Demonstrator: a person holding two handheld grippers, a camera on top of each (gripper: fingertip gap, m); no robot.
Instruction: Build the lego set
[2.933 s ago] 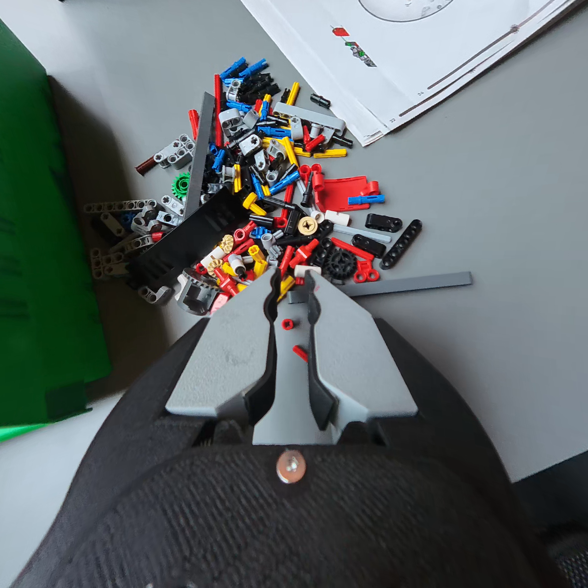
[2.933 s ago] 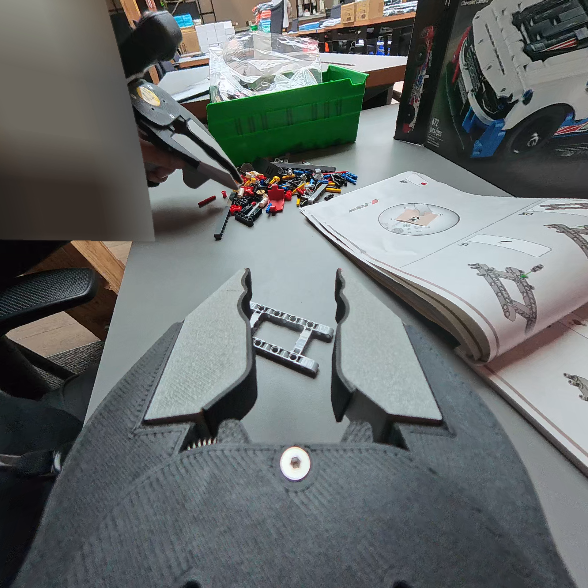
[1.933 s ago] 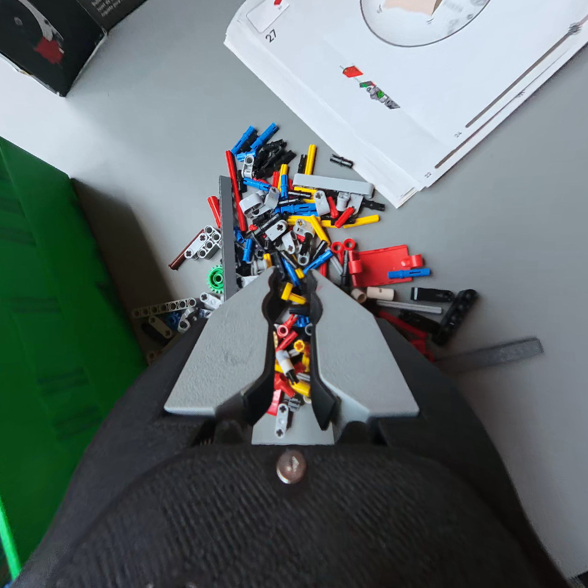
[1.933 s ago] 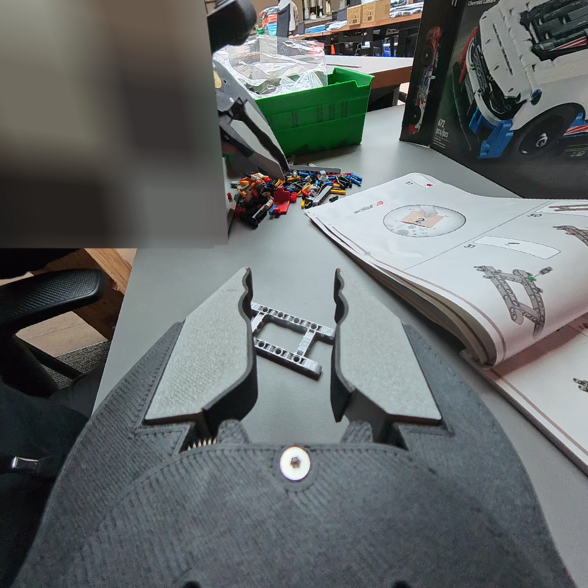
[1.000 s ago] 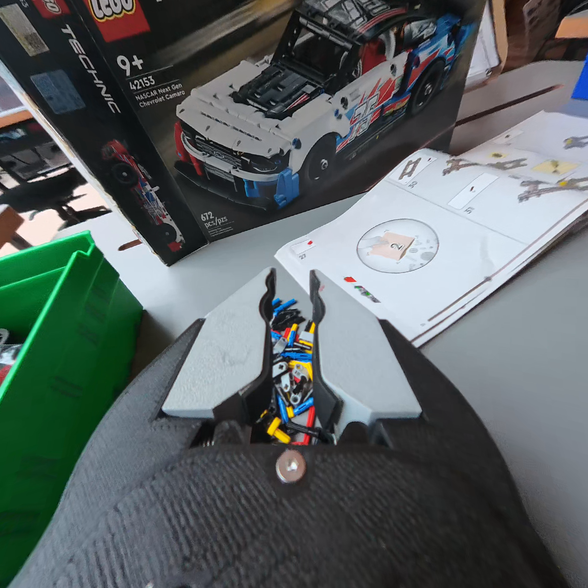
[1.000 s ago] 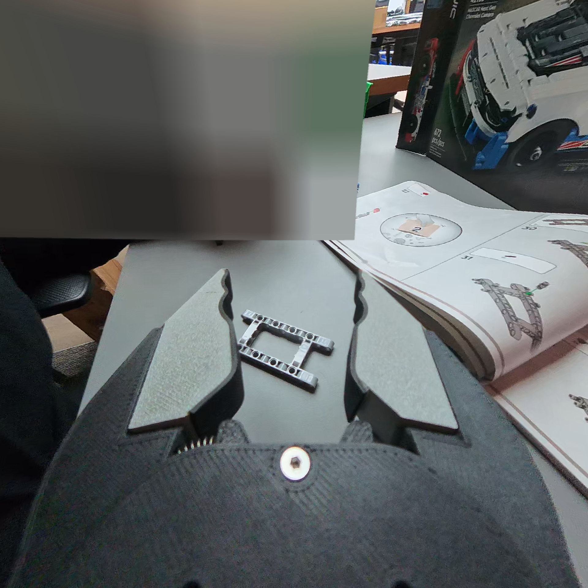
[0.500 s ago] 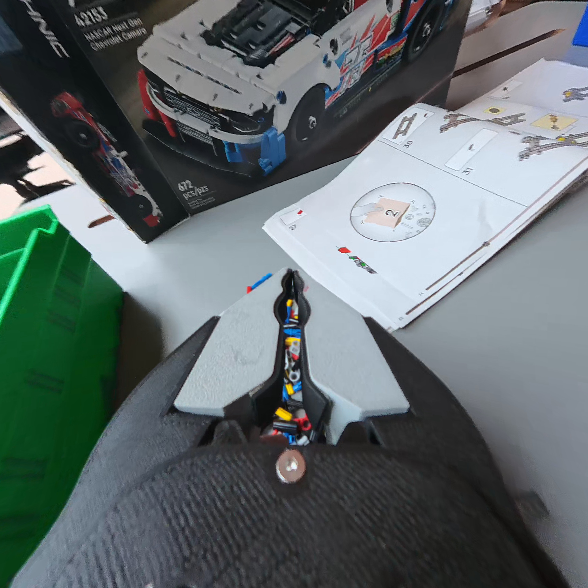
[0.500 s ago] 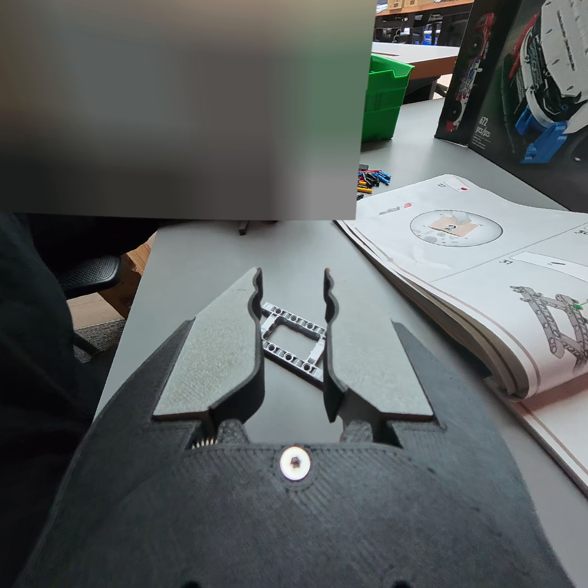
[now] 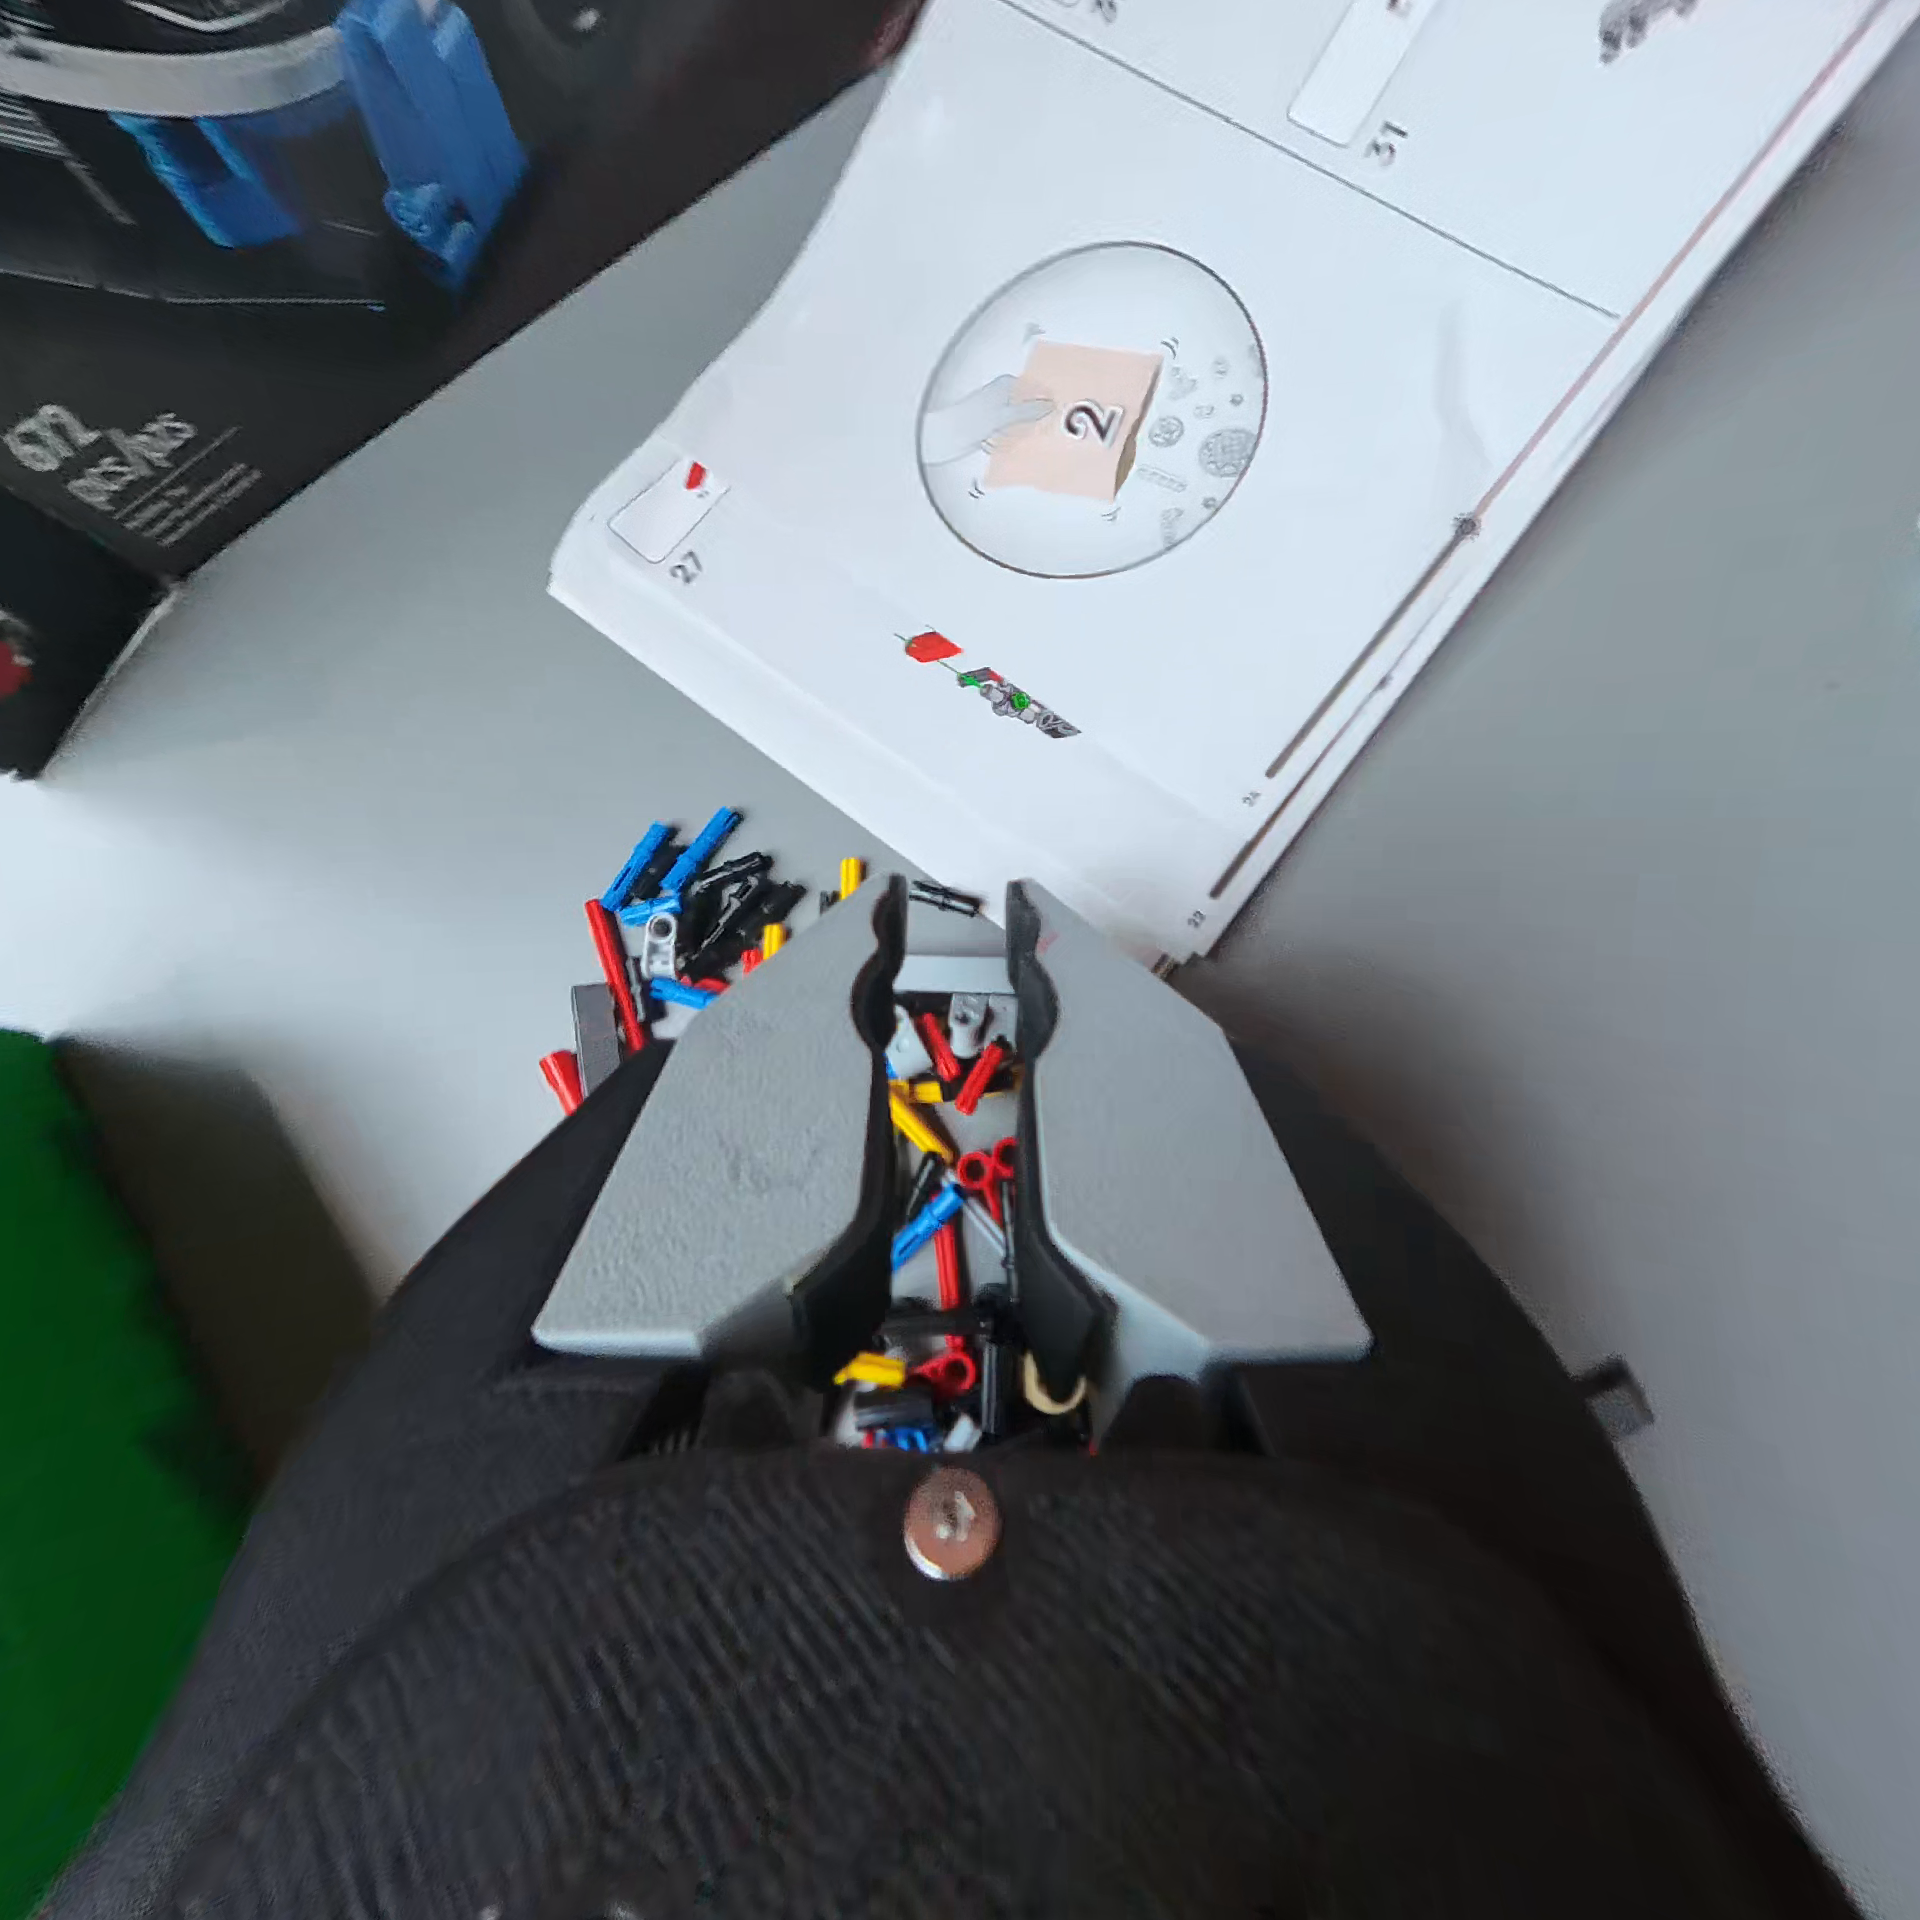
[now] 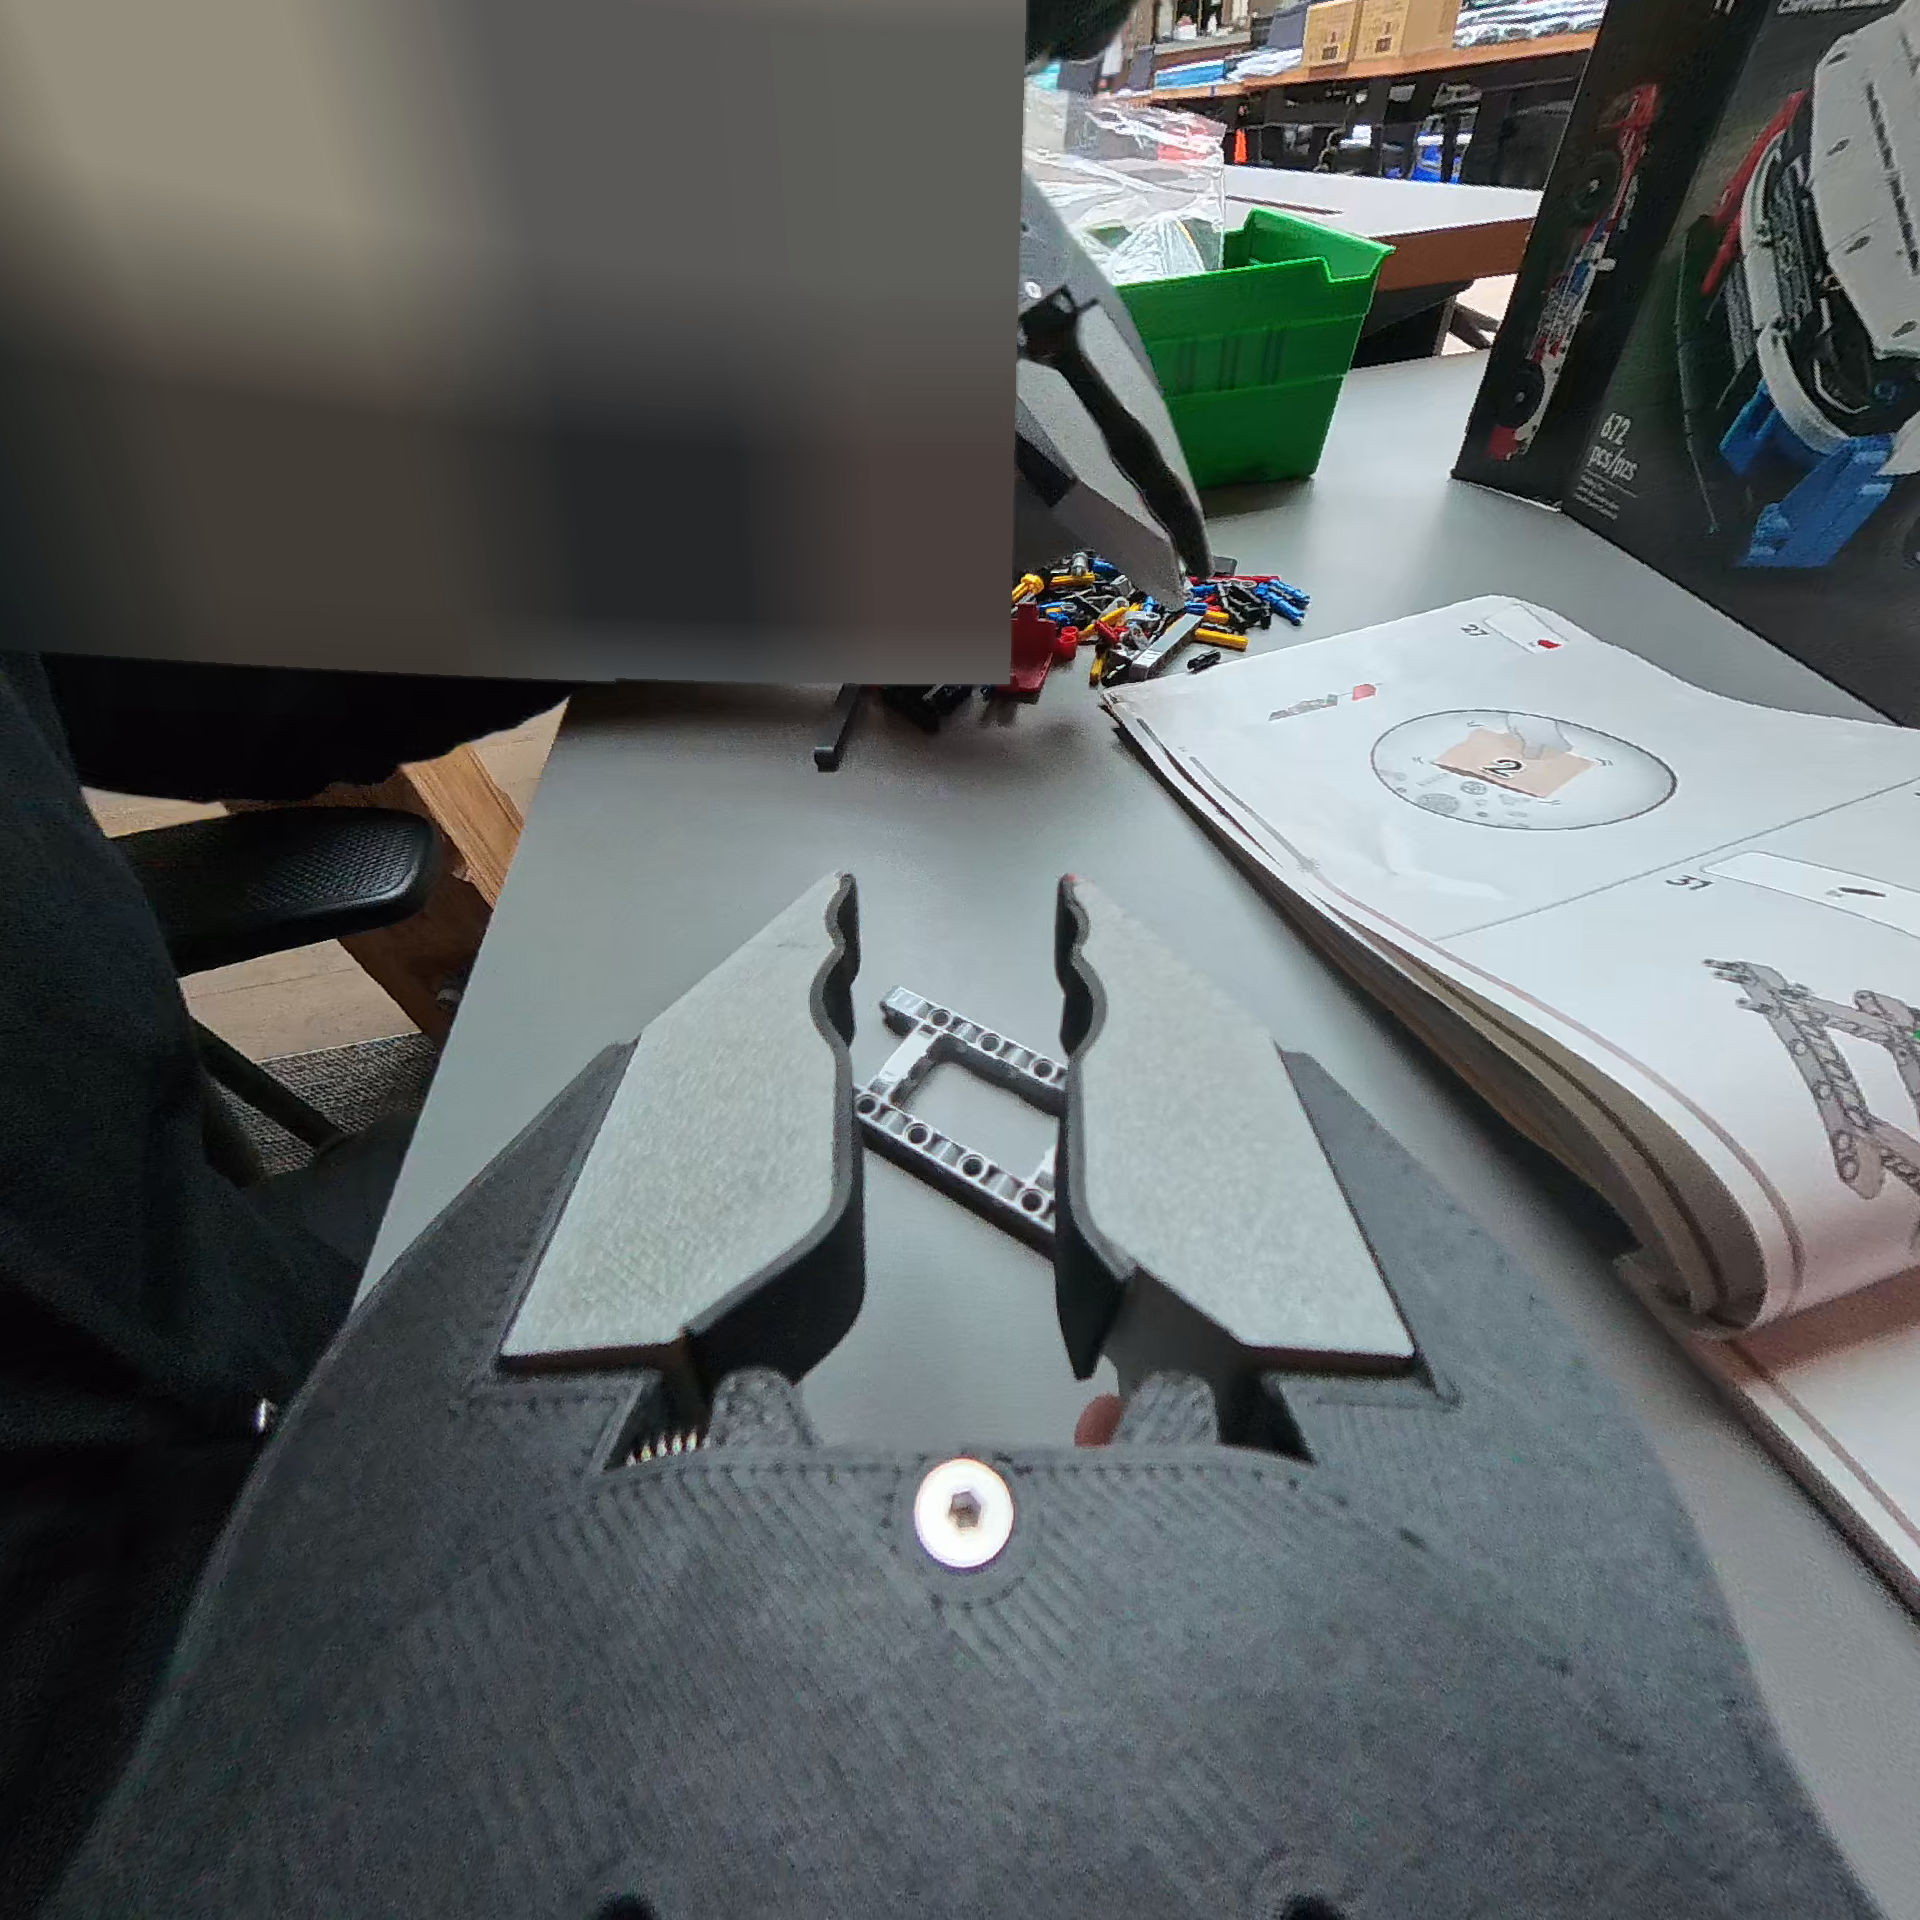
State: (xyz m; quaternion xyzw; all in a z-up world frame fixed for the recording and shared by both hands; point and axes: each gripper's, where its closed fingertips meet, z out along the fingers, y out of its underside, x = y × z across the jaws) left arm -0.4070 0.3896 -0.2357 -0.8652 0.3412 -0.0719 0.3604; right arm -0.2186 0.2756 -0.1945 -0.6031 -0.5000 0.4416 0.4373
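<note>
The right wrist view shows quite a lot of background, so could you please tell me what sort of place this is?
Probably a shared workshop or lab. Behind the grey table stand more long tables and shelves stacked with boxes, and an office chair sits beside it. A green parts bin suggests organised assembly work.

We see a smooth grey bench (image 10: pixel 727 831). Beyond its far edge stands a long wooden-edged table (image 10: pixel 1455 223); beside its near-left edge sits a black mesh office chair armrest (image 10: pixel 281 873), over brown wooden flooring (image 10: pixel 270 987).
</note>
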